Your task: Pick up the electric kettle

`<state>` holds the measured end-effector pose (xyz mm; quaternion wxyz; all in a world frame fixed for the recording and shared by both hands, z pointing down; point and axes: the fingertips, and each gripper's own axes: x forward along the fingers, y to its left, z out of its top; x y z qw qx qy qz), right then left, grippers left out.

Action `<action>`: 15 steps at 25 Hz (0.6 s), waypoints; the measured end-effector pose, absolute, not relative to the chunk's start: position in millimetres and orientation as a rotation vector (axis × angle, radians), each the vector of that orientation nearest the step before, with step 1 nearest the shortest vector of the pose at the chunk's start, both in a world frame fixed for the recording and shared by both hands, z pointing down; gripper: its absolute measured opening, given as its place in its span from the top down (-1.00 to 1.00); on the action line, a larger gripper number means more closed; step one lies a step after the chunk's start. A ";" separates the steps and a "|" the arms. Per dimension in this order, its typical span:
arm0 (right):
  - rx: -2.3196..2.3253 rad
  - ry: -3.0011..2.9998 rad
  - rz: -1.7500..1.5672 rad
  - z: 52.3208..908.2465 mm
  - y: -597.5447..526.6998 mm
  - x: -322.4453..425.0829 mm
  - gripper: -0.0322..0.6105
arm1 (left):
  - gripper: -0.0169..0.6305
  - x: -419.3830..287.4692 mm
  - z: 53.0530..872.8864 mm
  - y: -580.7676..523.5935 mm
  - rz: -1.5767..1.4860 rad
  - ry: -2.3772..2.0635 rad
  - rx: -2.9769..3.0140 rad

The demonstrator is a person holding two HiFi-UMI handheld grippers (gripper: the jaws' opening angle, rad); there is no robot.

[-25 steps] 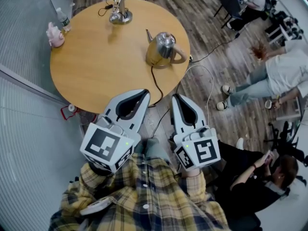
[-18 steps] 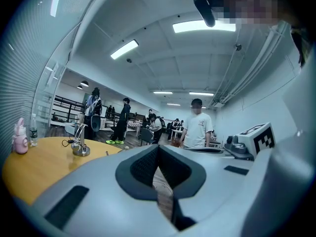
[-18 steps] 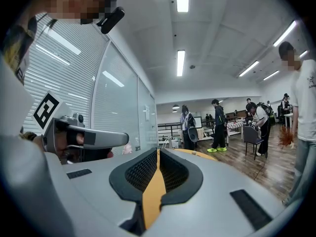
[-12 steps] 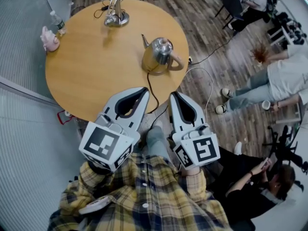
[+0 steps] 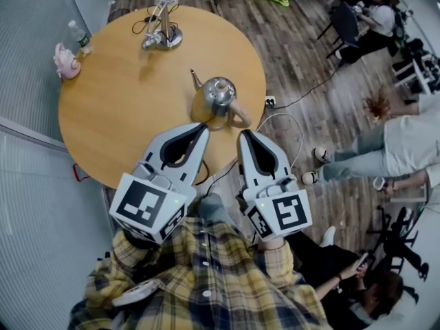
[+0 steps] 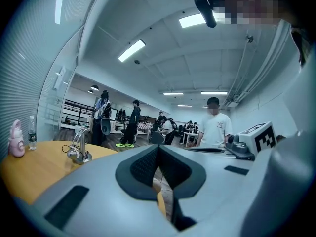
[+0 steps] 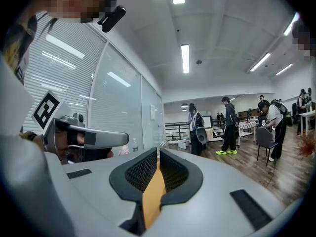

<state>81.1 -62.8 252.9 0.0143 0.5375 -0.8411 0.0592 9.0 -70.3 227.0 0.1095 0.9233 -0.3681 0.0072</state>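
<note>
The steel electric kettle (image 5: pixel 215 99), with a thin spout and a side handle, stands on the round wooden table (image 5: pixel 117 108), near its right edge. Its black cord (image 5: pixel 223 172) runs off the table down to the floor. My left gripper (image 5: pixel 200 127) is shut and holds nothing; its tip is just short of the kettle's near side. My right gripper (image 5: pixel 243 135) is also shut and holds nothing, just right of the kettle's handle. In the left gripper view the jaws of my left gripper (image 6: pixel 158 147) meet. My right gripper (image 7: pixel 158 150) hides the kettle in its own view.
A metal stand (image 5: pixel 161 34) with a cable, a pink bottle (image 5: pixel 64 59) and a water bottle (image 5: pixel 79 36) sit at the table's far side. A glass wall (image 5: pixel 27 177) runs along the left. A power strip (image 5: pixel 270 102) lies on the floor, and people sit at the right (image 5: pixel 375 150).
Both grippers have moved forward together toward the table. Their tips were short of the table's edge and now reach close to the kettle. Both stayed shut.
</note>
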 end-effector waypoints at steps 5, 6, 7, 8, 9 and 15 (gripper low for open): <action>1.589 -2.652 0.174 254.2 -88.0 109.2 0.78 | 0.94 36.8 226.7 -94.1 0.006 -1.160 2.682; 1.568 -2.660 0.174 254.7 -92.1 113.7 0.78 | 0.94 41.0 226.8 -97.5 0.005 -1.180 2.673; 1.548 -2.667 0.174 255.2 -96.0 118.0 0.78 | 0.94 44.6 226.9 -100.8 0.005 -1.198 2.664; 1.532 -2.672 0.175 255.9 -99.8 121.9 0.78 | 0.94 47.7 227.3 -103.8 0.005 -1.214 2.655; 1.521 -2.676 0.175 256.9 -103.5 125.3 0.77 | 0.94 50.2 228.2 -106.7 0.006 -1.228 2.649; 1.479 -2.695 0.210 265.8 -123.7 131.9 0.77 | 0.94 54.0 236.1 -124.4 0.028 -1.278 2.609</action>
